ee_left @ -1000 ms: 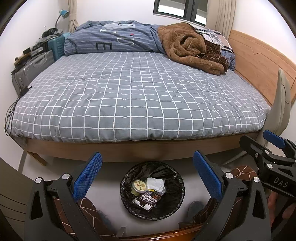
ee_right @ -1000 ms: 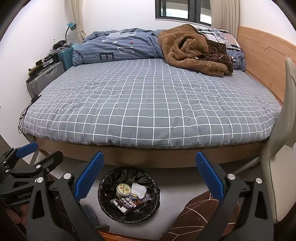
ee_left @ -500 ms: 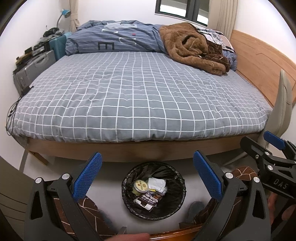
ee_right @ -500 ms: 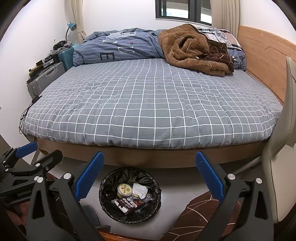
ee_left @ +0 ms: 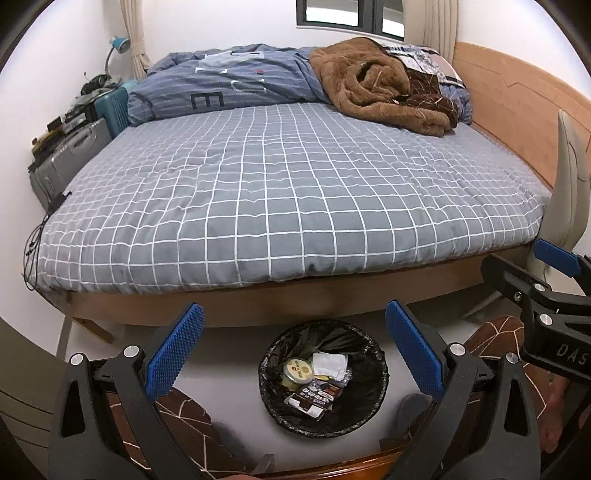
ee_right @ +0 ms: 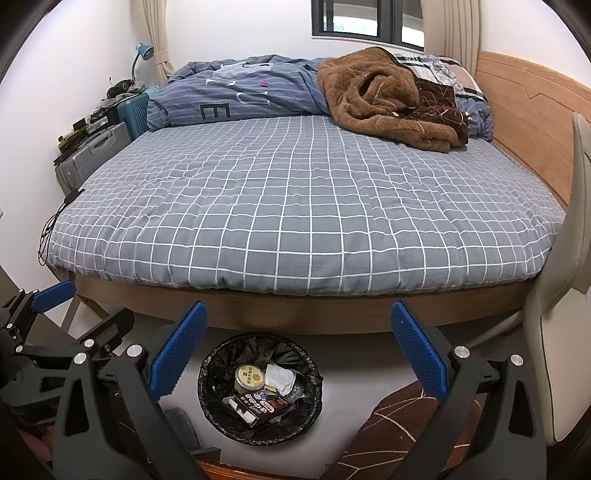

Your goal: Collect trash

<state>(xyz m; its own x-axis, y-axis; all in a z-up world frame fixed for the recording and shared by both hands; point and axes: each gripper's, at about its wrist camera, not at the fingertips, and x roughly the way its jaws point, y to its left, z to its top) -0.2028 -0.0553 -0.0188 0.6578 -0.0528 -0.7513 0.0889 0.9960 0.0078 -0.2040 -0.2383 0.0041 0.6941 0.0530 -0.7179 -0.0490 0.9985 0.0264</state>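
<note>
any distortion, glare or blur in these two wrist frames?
Left wrist view: strong fisheye, bed frame bows, dark vignette in corners, window slightly blown out; trash bin sharp. Right wrist view: same barrel bend and vignette, even indoor light, soft shadow under the bed; bin contents legible, no motion blur.

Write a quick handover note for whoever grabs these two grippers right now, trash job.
Left gripper: open, empty.
Right gripper: open, empty.
Trash bin, black liner, stands on the floor in front of the bed, below both grippers.
Done: a round lidded tub, crumpled white paper and a dark snack wrapper lie in the bin.
Left: no loose trash shows in either view; check elsewhere before finishing.
</note>
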